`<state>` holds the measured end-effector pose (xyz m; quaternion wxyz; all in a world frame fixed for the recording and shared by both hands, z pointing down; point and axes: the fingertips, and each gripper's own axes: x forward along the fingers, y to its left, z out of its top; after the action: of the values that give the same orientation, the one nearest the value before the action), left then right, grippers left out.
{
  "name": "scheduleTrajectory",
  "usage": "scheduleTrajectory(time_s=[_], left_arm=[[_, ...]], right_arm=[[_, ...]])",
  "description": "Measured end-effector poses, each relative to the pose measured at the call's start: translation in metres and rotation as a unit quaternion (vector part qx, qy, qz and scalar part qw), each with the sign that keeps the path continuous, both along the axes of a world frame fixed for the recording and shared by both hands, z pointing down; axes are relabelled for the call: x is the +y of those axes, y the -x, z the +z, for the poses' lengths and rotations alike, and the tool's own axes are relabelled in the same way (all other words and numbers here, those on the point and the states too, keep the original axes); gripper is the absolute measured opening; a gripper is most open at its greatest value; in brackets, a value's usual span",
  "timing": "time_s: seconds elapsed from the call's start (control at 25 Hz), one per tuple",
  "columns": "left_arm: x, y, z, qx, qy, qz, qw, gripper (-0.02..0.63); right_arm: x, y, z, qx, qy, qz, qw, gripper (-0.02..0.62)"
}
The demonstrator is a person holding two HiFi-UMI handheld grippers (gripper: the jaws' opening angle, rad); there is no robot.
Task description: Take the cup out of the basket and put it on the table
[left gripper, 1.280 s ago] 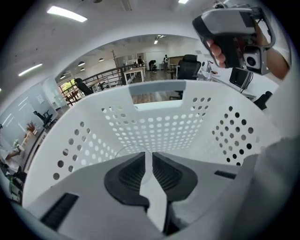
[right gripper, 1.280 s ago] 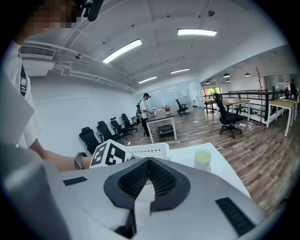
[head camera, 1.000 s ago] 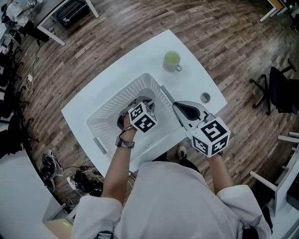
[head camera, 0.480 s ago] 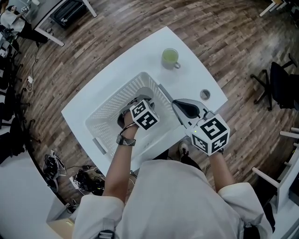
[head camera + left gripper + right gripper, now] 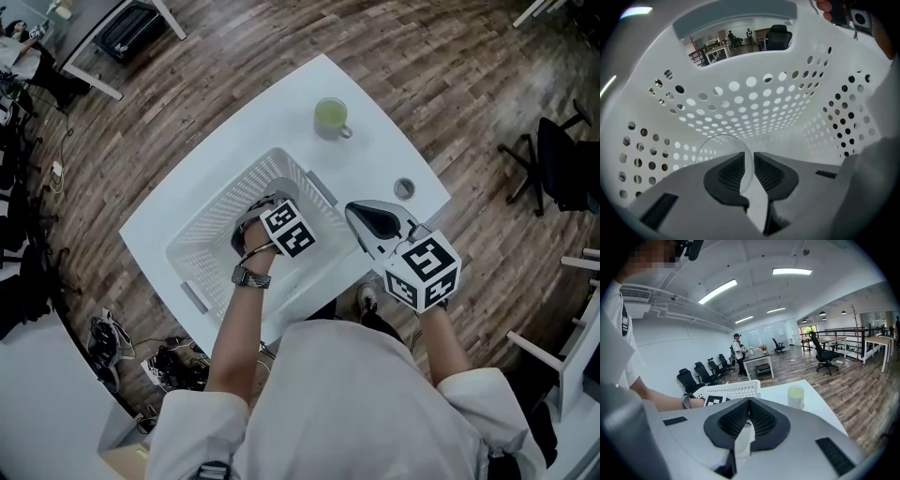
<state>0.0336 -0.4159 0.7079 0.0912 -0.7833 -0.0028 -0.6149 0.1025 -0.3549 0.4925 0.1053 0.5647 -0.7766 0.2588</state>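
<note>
Cup [image 5: 724,147] inside basket [image 5: 202,246] on white table [image 5: 272,122] over wooden floor [image 5: 441,66].

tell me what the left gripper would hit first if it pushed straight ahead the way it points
The left gripper is shut on the clear cup by its rim. Pushed straight on, it would probably next meet the perforated wall of the basket; depth is hard to judge.

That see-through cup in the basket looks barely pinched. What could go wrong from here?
The left gripper pinches only the thin wall of the clear cup, so it may slip or tilt when lifted. The basket walls rise high around it; the cup could knock one coming out.
</note>
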Motion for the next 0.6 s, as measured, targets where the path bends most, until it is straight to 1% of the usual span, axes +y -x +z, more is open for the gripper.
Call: scheduleTrajectory(time_s=[0.12, 0.36, 0.44, 0.52, 0.6], left_arm=[[0.001, -0.002, 0.002, -0.005, 0.002, 0.001, 1.0000, 0.052], [0.004, 0.000, -0.003, -0.001, 0.012, -0.023, 0.9997, 0.034], [0.008, 0.002, -0.007, 0.018, 0.027, -0.047, 0.9984, 0.034], [0.012, 0.003, -0.016, 0.048, 0.048, -0.077, 0.9948, 0.034], [0.014, 0.002, -0.027, 0.075, 0.053, -0.100, 0.9908, 0.032]], right_arm=[[0.003, -0.002, 0.001, -0.003, 0.001, 0.000, 1.000, 0.017], [0.009, -0.003, -0.006, -0.005, -0.009, -0.007, 1.000, 0.017], [0.013, -0.004, -0.007, -0.006, -0.012, -0.008, 1.000, 0.017], [0.017, -0.005, -0.008, -0.007, -0.014, -0.010, 1.000, 0.017], [0.019, -0.007, -0.011, -0.007, -0.019, -0.014, 1.000, 0.017]])
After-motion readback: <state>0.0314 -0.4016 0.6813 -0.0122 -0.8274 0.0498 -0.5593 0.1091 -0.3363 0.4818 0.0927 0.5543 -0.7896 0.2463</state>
